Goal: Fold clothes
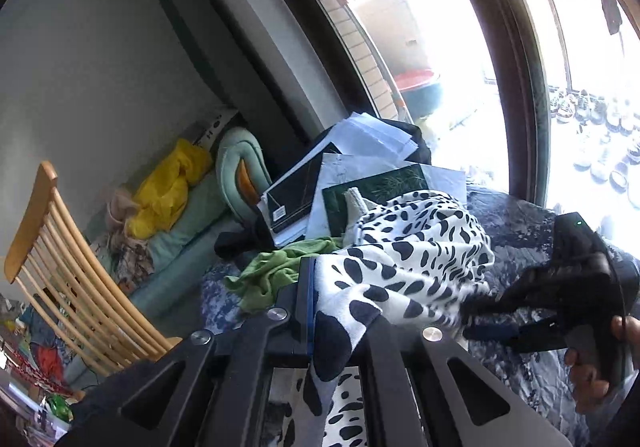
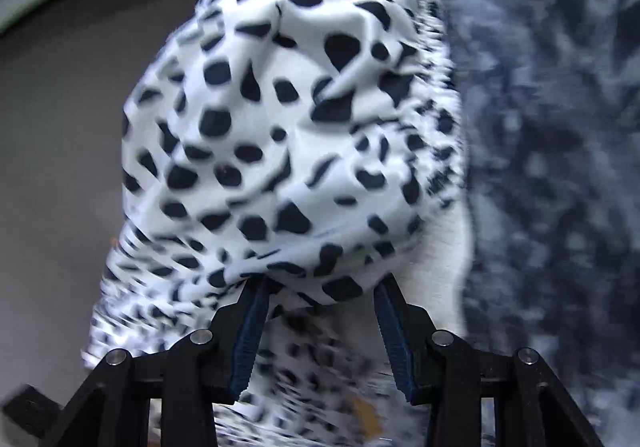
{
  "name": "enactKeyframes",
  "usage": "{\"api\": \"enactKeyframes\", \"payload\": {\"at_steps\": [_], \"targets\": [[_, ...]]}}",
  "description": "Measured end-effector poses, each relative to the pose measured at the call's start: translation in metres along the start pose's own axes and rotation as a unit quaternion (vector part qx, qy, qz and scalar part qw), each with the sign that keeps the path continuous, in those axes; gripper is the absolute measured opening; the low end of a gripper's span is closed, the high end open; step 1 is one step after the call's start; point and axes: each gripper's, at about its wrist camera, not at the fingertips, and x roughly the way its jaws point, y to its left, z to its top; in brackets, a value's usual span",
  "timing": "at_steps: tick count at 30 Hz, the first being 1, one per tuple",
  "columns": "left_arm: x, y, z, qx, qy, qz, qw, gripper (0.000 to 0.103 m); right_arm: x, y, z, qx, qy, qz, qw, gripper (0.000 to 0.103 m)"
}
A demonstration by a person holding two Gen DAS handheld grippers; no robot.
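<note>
**Left wrist view: cloth pinched, loose bulk may drag**

Left wrist view: the left gripper [image 1: 316,311] has its fingers clamped on the spotted garment [image 1: 416,247], low centre of frame. The right gripper [image 1: 492,317] reaches in from the right. A risk, as I judge it: the hanging bulk could snag the green cloth [image 1: 276,271] or the papers [image 1: 360,167] behind. A blue mottled table cover [image 1: 516,231] lies beneath; a window [image 1: 460,47] and wooden chair [image 1: 60,259] frame the room.

Right wrist view: the right gripper [image 2: 320,311] has its fingers apart, the spotted garment [image 2: 280,127] bulging just ahead. A bite on bunched layers could crease the fold.
</note>
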Motion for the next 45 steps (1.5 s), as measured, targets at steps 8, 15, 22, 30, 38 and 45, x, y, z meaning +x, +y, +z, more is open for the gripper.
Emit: {"api": "enactKeyframes", "payload": {"at_steps": [8,15,22,30,38,45], "targets": [[-0.02,0.004,0.023,0.004,-0.011,-0.027,0.9996,0.002,-0.039,0.038,-0.005,-0.049,-0.088,-0.024,0.995,0.002],[-0.037,-0.025,0.057,0.049,0.062,-0.109,0.9909,0.002,-0.109,0.144,-0.038,-0.218,-0.219,-0.228,0.923,0.002],[-0.029,-0.071,0.085,0.116,0.234,-0.216,0.9409,0.002,-0.154,0.2,-0.061,-0.293,-0.274,-0.393,0.827,0.001],[-0.071,-0.084,0.141,0.115,0.199,-0.243,0.9424,0.001,-0.19,0.243,-0.082,-0.332,-0.338,-0.452,0.756,0.001],[-0.107,-0.06,0.175,0.086,0.139,-0.275,0.9472,0.001,-0.21,0.317,-0.114,-0.405,-0.376,-0.484,0.679,0.001],[-0.09,-0.115,0.066,0.127,0.263,-0.407,0.8653,0.004,-0.207,0.274,-0.124,-0.417,-0.345,-0.56,0.627,0.001]]}}
